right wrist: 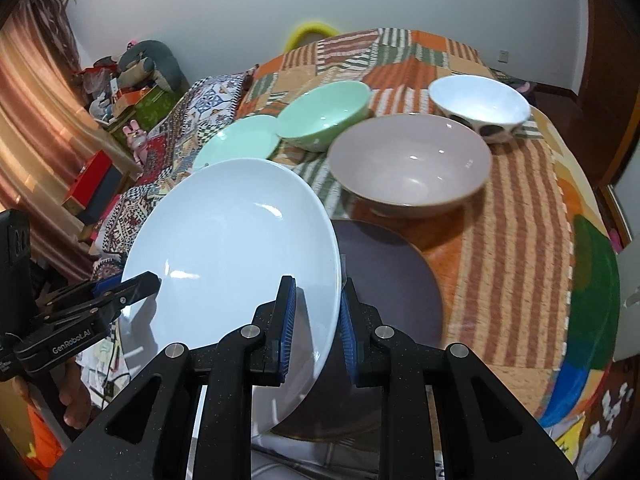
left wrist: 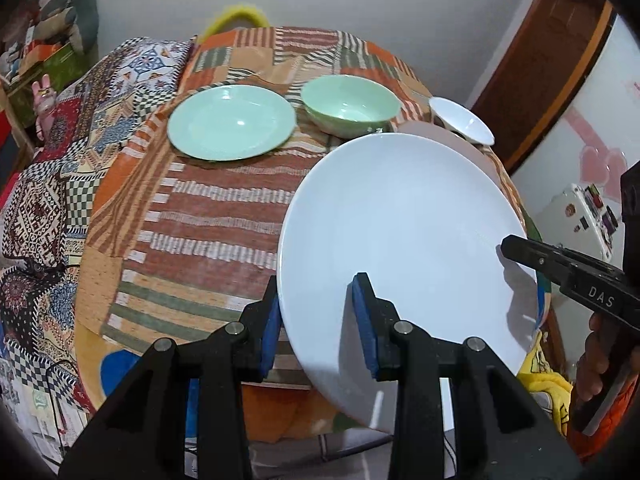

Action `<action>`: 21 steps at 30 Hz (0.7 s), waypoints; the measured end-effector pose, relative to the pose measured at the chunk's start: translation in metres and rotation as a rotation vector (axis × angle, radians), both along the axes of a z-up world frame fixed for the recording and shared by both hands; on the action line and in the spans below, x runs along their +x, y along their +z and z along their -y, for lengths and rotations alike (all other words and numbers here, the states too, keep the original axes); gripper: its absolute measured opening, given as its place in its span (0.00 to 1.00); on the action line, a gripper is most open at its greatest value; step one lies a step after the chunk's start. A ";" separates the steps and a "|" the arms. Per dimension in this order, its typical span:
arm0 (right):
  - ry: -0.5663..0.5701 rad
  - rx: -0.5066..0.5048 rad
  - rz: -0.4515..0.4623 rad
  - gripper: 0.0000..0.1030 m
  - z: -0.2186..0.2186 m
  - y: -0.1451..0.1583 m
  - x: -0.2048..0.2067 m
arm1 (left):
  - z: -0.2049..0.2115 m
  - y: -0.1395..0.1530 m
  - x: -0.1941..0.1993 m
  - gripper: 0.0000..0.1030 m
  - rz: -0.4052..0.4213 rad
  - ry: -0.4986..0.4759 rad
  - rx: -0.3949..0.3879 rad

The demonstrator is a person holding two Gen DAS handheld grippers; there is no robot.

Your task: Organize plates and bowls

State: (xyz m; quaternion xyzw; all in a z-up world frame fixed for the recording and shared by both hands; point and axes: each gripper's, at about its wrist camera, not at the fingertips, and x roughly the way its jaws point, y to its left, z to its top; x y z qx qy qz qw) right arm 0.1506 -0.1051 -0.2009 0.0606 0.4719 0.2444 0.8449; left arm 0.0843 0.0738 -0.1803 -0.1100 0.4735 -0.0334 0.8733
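Nearest, both grippers hold the white plate (right wrist: 240, 248) tilted above the desk (right wrist: 516, 216): the left gripper (left wrist: 316, 320) has its fingers (left wrist: 364, 320) clamped on the plate's near left rim, and the right gripper (right wrist: 316, 320) has its fingers (right wrist: 286, 320) clamped on the near right rim. Just under the plate's right edge a dark plate (right wrist: 396, 280) lies flat on the patchwork cloth (left wrist: 208, 216), and beyond it stands a pinkish-grey bowl (right wrist: 412, 164). Farther back, from left to right, sit a green plate (left wrist: 232, 128), a green bowl (left wrist: 350, 104) and a white bowl with dark spots (right wrist: 480, 106).
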 end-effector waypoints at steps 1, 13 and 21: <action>-0.004 0.001 -0.002 0.19 0.003 -0.001 0.000 | 0.003 -0.001 0.001 0.33 -0.004 -0.008 0.004; -0.064 -0.004 -0.058 0.19 0.031 -0.020 -0.004 | 0.031 -0.017 0.015 0.34 -0.049 -0.079 0.035; -0.095 -0.022 -0.095 0.19 0.039 -0.032 -0.006 | 0.041 -0.032 0.023 0.34 -0.083 -0.109 0.026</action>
